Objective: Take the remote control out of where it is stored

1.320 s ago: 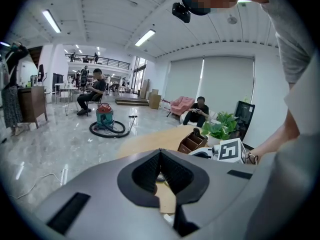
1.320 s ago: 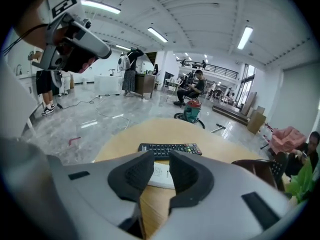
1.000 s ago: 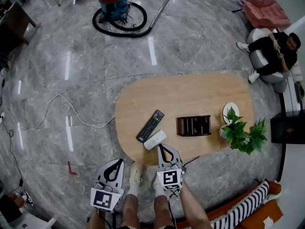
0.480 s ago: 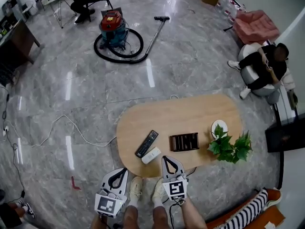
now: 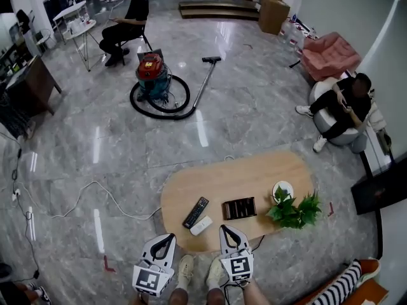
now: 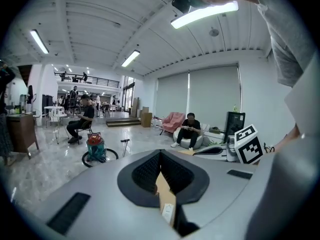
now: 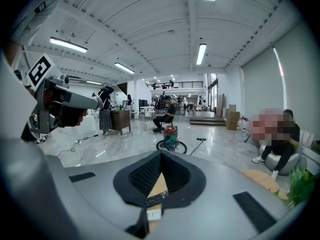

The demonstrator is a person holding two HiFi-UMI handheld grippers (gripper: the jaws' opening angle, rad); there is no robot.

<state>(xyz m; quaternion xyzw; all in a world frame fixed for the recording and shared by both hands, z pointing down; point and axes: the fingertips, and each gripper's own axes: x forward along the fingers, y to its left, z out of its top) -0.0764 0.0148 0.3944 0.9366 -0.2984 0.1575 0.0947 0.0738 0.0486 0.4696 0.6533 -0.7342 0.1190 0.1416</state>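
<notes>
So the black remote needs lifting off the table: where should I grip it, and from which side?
Probably across its narrow width near the middle, from above. The black remote lies flat and slanted on the table, so only its long edges offer a pinch; turn the jaws square to them. The white remote crowds its near end, so stay off that.

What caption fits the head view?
Left gripper and right gripper, both shut and empty, before the table; black remote and white remote lie beside the holder.
</notes>
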